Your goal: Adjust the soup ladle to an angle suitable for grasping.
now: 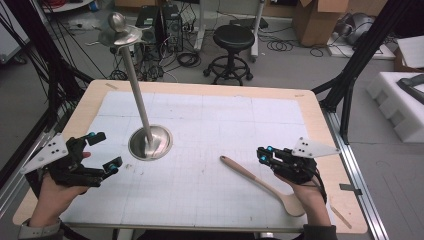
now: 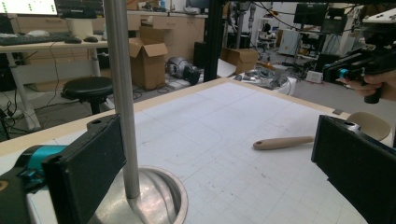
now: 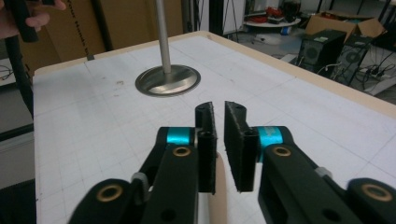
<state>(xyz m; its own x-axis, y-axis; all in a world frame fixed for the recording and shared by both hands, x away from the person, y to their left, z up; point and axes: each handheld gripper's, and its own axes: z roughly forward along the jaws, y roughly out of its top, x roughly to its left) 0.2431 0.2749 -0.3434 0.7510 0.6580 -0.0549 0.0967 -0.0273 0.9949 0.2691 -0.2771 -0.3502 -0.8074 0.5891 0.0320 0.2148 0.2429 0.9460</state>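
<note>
One wooden spoon [image 1: 260,182] lies on the surface [image 1: 210,125], its bowl beside my right hand and its handle pointing toward the metal stand [image 1: 149,142]. My right gripper [image 1: 262,153] hovers above the handle, clenched with nothing between the jaws (only a thin gap is left). My left gripper [image 1: 104,150] is released, well apart. The spoon seems light, stiff and smooth; I would grasp mid-handle.

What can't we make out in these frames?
- Spoon: bowl end partly under the person's right hand in the high view.
- Right gripper: jaws nearly together over the spoon handle; right gripper view hides whether pads touch it.
- Stand: pole top cut off by the edge in both gripper views.
- Left gripper: open, nothing between jaws.
</note>
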